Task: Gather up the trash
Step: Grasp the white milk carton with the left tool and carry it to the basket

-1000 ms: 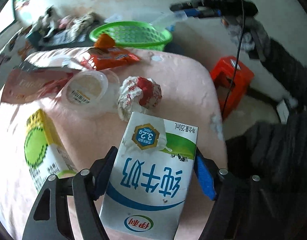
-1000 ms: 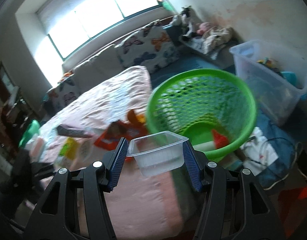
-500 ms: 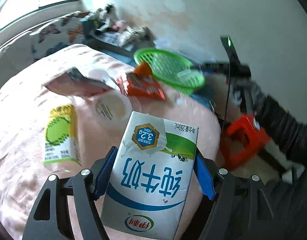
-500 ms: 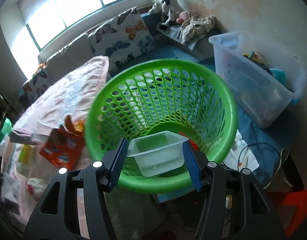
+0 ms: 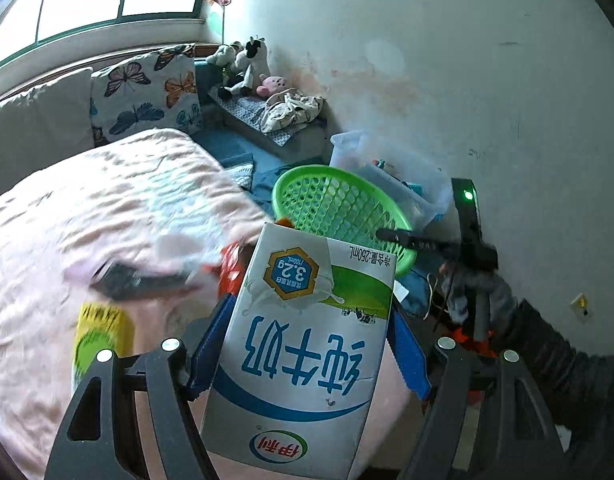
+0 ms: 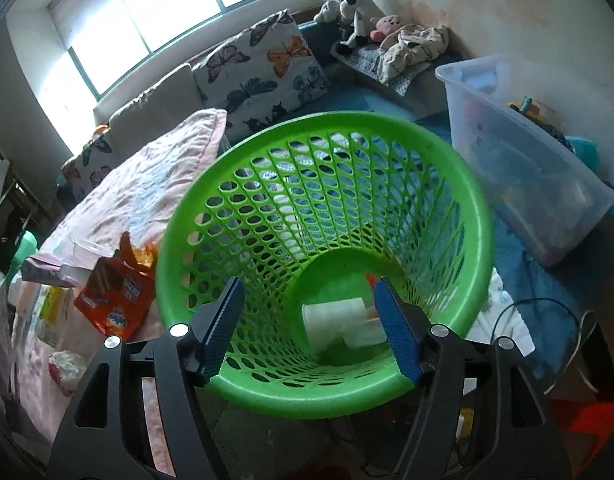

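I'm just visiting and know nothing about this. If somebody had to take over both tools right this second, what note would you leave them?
Left tool: shut on the milk carton, held above the pink bed, not binned yet.
Right tool: over the green basket, jaws opening, nothing between them.
Done: a clear plastic tub and some other pieces lie in the basket's bottom.
Left: drop the milk carton in, then fetch the orange snack bag, the yellow-green carton, the crumpled wrapper and the rest from the bed.
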Available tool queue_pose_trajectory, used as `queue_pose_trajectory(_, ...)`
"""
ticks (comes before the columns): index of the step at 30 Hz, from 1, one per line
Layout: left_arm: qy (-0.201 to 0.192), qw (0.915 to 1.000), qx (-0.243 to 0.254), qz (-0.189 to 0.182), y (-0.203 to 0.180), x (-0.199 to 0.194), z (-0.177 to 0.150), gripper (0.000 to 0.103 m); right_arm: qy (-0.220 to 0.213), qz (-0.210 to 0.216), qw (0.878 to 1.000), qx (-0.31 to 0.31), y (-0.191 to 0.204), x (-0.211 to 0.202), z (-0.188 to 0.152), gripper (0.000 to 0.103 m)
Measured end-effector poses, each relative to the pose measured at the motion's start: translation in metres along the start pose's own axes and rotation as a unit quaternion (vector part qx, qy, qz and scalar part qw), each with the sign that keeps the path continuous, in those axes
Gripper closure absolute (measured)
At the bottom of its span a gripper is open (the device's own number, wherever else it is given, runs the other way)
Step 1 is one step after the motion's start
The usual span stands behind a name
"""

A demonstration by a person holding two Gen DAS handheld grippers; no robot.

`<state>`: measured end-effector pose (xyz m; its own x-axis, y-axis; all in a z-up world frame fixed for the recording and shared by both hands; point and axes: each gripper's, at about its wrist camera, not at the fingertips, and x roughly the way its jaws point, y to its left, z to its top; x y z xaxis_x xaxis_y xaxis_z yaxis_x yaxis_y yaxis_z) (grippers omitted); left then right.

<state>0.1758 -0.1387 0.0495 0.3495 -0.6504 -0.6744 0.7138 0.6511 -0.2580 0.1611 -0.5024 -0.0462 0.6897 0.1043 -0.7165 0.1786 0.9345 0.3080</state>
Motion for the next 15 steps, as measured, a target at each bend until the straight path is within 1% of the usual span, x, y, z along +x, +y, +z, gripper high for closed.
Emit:
queue_pose_trajectory(3,0.004,1.0000,0.004,-0.001,-0.011,0.017,0.019,0.033,-0.010,0.007,1.000,-0.005,-0.001,-0.013,0.000,0.034)
queue_pose_trajectory(6,0.012,0.9999,0.002,-0.006,-0.017,0.036,0.033,0.033,-0.025,-0.002,0.999,-0.021,-0.001,-0.027,0.000,0.034)
queue_pose_trajectory(9,0.026,0.9996,0.001,-0.012,-0.027,0.064,0.051,0.033,-0.033,-0.002,0.999,-0.028,-0.002,-0.039,-0.002,0.031)
queue_pose_trajectory(15,0.051,0.9985,0.008,-0.015,-0.044,0.111,0.072,0.033,-0.044,-0.013,0.998,-0.035,-0.006,-0.051,-0.012,0.029)
